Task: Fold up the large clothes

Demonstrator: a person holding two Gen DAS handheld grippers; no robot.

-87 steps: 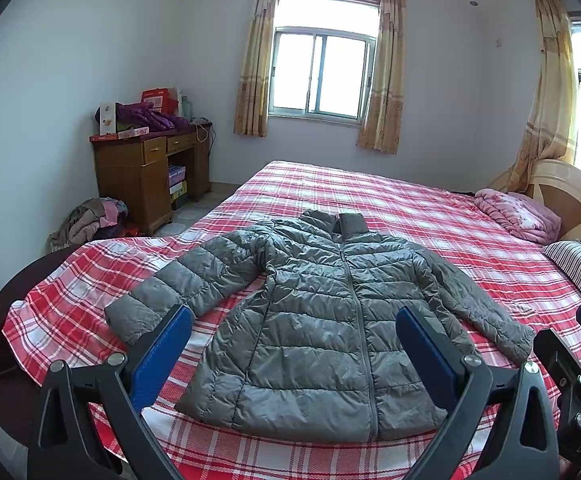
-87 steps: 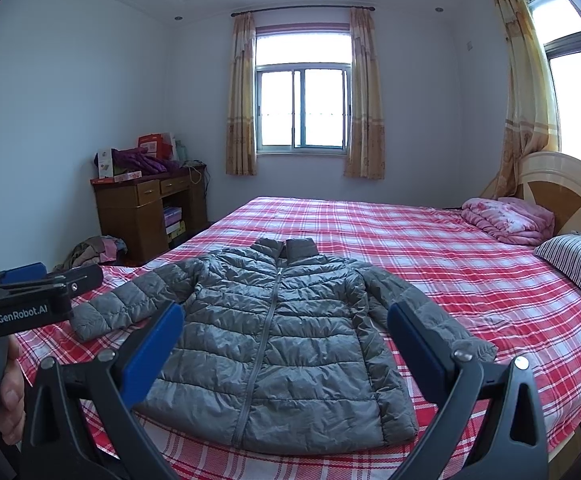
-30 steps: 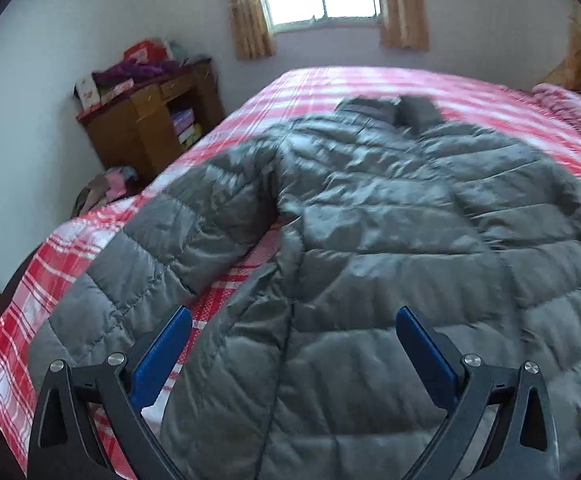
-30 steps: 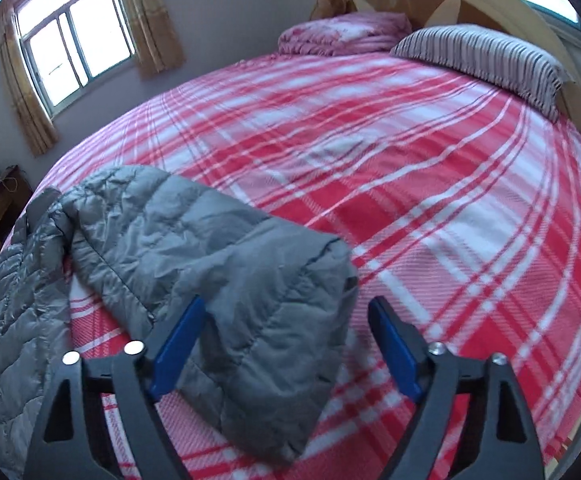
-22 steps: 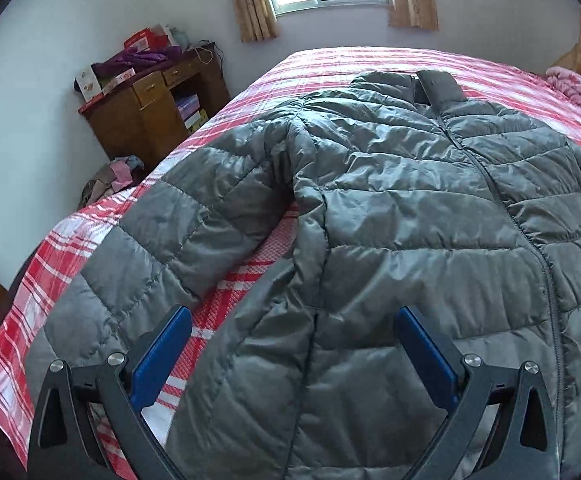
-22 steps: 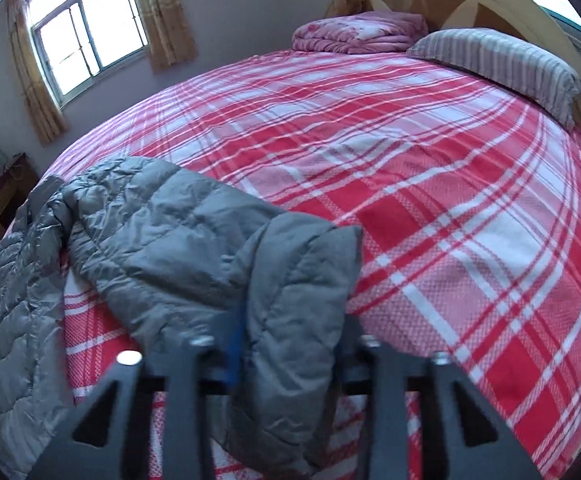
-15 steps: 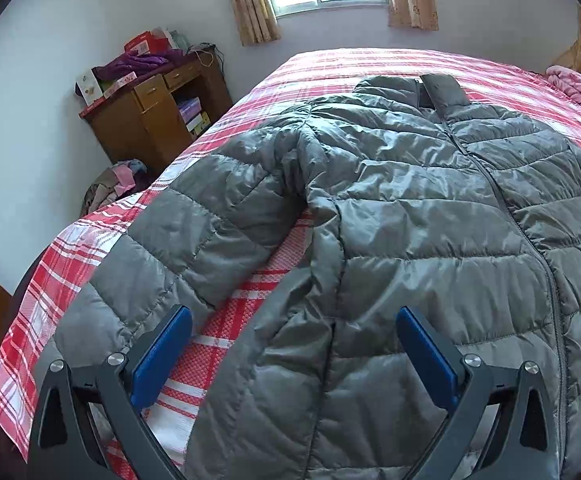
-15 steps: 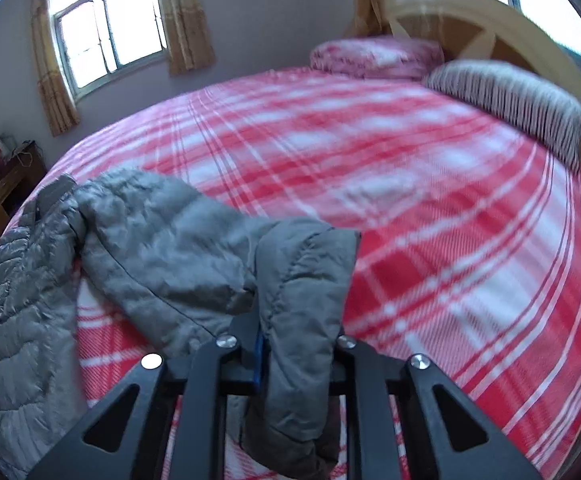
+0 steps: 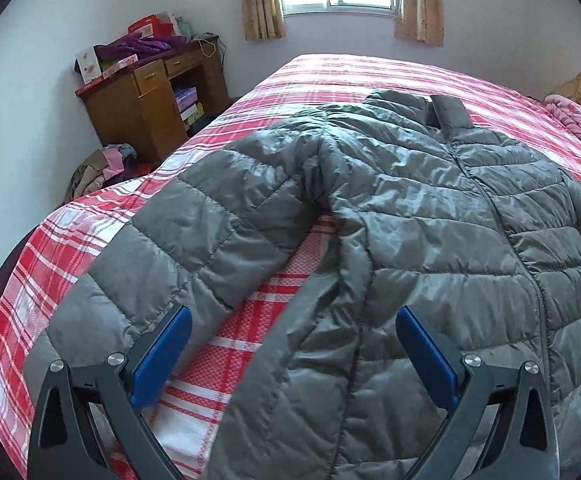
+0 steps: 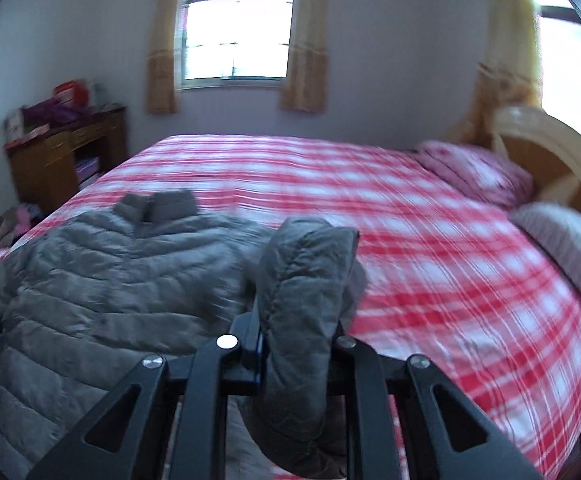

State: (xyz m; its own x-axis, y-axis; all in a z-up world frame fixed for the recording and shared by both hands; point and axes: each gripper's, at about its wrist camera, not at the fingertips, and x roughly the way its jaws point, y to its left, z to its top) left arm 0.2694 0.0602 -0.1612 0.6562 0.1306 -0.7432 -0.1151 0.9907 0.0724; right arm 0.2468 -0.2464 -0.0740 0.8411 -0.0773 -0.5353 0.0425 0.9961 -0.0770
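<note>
A grey quilted jacket (image 9: pixel 430 232) lies front up on the red plaid bed (image 9: pixel 330 76), collar toward the window. Its left sleeve (image 9: pixel 194 240) stretches out toward the bed's near left corner. My left gripper (image 9: pixel 290 336) hovers open over the gap between that sleeve and the jacket's side, touching nothing. In the right wrist view the jacket's body (image 10: pixel 102 280) lies at the left, and my right gripper (image 10: pixel 296 344) is shut on the cuff end of the right sleeve (image 10: pixel 302 280), which is lifted off the bed and folded over the jaws.
A wooden desk (image 9: pixel 146 108) with boxes and purple cloth stands by the left wall, a heap of clothes (image 9: pixel 98 168) on the floor beside it. A pink folded blanket (image 10: pixel 474 172), a striped pillow (image 10: pixel 566 248) and the wooden headboard (image 10: pixel 550 152) lie at the right.
My right gripper closed on the right sleeve's cuff, then lifted it and swung it toward the jacket's body while rolling. My left gripper drifted a little toward the left sleeve, still open.
</note>
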